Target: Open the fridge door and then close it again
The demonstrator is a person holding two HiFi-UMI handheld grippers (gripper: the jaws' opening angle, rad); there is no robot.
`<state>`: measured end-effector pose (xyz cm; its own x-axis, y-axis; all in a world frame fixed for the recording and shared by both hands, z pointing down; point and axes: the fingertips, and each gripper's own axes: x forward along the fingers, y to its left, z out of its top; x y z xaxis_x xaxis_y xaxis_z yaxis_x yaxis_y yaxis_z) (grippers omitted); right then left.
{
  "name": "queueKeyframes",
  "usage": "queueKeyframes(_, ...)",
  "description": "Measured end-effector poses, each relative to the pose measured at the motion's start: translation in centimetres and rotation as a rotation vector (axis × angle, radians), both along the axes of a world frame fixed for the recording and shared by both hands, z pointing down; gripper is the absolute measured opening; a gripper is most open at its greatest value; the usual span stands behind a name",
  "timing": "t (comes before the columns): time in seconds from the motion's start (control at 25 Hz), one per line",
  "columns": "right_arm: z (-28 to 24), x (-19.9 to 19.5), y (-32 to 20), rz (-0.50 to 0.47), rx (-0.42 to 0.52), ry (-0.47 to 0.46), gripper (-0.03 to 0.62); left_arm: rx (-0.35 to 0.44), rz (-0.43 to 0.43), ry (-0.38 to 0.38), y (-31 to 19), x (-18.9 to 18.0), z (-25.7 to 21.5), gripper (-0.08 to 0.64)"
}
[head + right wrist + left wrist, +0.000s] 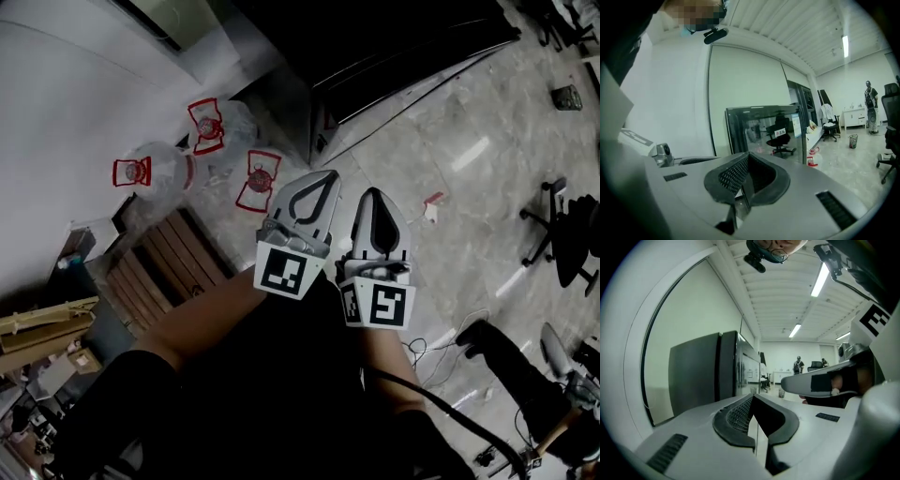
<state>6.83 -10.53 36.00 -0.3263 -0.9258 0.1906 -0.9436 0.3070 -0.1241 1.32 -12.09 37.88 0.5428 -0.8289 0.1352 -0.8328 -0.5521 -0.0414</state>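
Black fridge (693,376), glossy door (761,133) shut, beside white wall (740,84).

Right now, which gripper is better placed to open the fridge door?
Right, probably. The right gripper points straight at the fridge door; the left gripper sees the fridge off to its side. Both are shut, empty, not touching it.

A grey marbled floor (487,178) fills the head view. A black fridge (375,47) stands on it at twelve o'clock. Three clear jugs (159,169) with red handles sit at ten o'clock, a slatted wooden pallet (169,258) at eight, a black office chair (562,234) at three, loose cables (441,352) at five, and a small red-and-white scrap (432,208) at two, near centre
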Motion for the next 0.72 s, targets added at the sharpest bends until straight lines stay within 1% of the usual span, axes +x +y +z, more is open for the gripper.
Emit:
queueKeyframes(0.12,-2.7,0.1,0.6,-0.023,0.036,0.004,0.015,0.034,-0.010,0.035,0.4,-0.1,-3.9,0.006)
queueKeyframes(0.24,-4.8,0.0,1.8,-0.049,0.050,0.015,0.015,0.042,-0.025,0.058,1.5,-0.2,-7.2,0.006)
queueKeyframes(0.4,-7.7,-0.2,2.6,-0.073,0.085,0.040,0.015,0.043,-0.019,0.086,2.6,-0.2,-10.2,0.006)
queueKeyframes(0.56,-10.1,-0.4,3.0,-0.083,0.116,0.050,0.015,0.060,0.018,0.069,3.7,-0.4,-12.0,0.006)
queueKeyframes(0.72,-12.1,-0.2,3.5,-0.079,0.159,0.059,0.015,0.073,0.031,0.060,4.5,-0.2,-13.3,0.006)
